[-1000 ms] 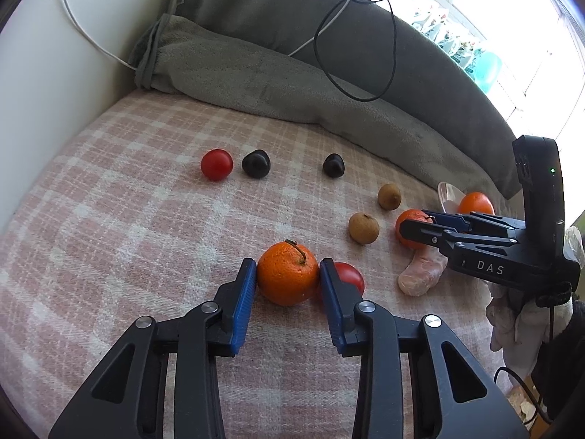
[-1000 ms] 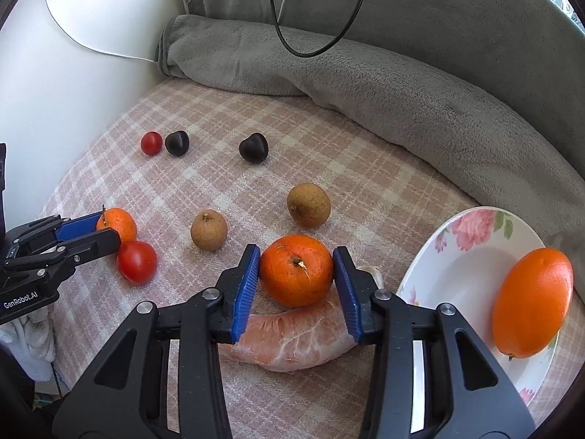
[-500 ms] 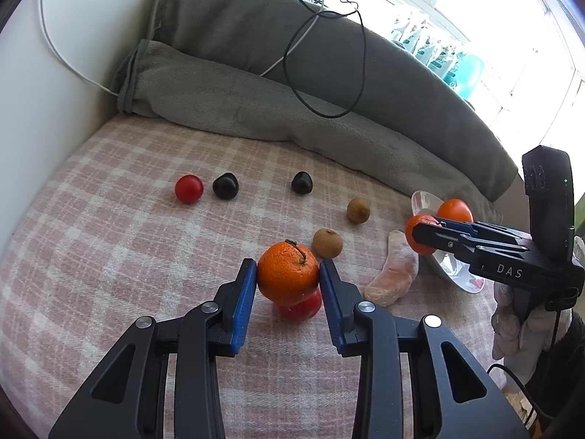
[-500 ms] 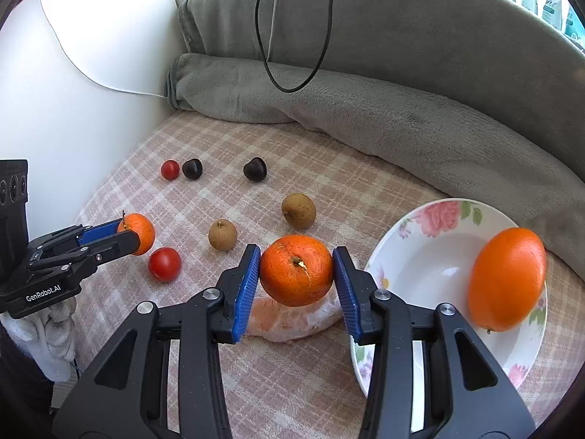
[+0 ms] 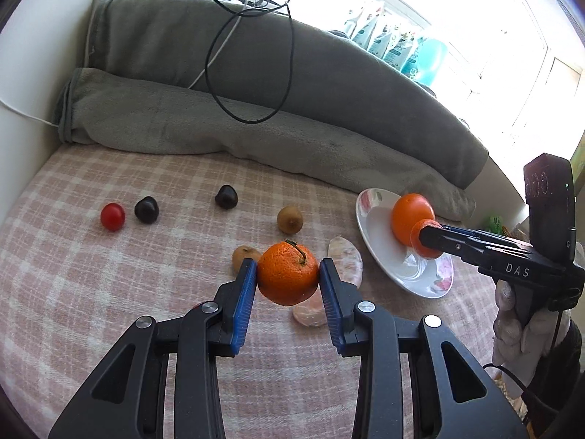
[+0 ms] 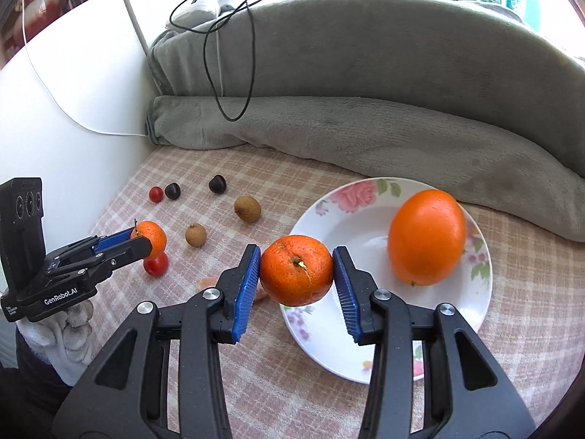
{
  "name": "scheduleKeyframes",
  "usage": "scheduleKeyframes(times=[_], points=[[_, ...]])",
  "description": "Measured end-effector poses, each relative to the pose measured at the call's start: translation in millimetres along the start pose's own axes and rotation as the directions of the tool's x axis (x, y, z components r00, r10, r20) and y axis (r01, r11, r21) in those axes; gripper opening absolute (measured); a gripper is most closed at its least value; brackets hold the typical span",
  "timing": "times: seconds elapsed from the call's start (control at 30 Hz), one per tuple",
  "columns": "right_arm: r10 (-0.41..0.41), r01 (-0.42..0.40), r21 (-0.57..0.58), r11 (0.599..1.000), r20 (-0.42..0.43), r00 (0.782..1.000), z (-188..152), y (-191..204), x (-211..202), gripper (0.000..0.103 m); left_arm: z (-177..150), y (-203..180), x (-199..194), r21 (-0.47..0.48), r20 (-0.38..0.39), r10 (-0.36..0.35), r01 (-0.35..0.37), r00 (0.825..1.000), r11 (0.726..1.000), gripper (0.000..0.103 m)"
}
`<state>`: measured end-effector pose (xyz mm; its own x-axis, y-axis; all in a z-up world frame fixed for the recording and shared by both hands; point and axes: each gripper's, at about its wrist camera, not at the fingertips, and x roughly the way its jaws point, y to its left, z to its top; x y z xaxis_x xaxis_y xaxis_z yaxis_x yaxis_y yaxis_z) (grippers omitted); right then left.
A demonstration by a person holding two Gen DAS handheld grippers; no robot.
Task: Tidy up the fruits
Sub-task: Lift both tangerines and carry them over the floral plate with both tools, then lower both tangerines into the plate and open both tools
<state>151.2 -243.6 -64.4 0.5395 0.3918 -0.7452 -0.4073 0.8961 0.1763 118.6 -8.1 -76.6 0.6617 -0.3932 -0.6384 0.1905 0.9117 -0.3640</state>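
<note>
You are working over a pink-and-white checked bedcover (image 5: 109,292), with a white wall (image 6: 73,109) rising along its left side. A rolled grey blanket (image 5: 219,124) is lying along the far edge, a black cable (image 5: 252,73) looping across it. Bright daylight is pouring through the window (image 5: 475,18) behind.
</note>
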Motion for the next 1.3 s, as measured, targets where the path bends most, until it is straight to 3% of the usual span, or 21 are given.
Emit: scheduleKeyframes(times=[0.67, 1.23, 1.3], points=[[-0.093, 0.095, 0.087, 0.992, -0.019, 0.995, -36.9, -59.9, -22.4, 0.043, 9.7, -79.1, 49.0, 0.12, -0.08, -0.115, 0.124, 0.99, 0.985, 0.034], [-0.097, 0.097, 0.094, 0.991, -0.006, 0.995, -38.9, -66.6, -21.1, 0.043, 16.3, -105.7, 69.0, 0.156, -0.101, -0.125, 0.14, 0.987, 0.978, 0.034], [-0.096, 0.097, 0.097, 0.991, -0.008, 0.995, -39.6, -67.5, -20.9, 0.043, 16.6, -105.6, 67.8, 0.157, -0.098, -0.129, 0.143, 0.987, 0.977, 0.042]])
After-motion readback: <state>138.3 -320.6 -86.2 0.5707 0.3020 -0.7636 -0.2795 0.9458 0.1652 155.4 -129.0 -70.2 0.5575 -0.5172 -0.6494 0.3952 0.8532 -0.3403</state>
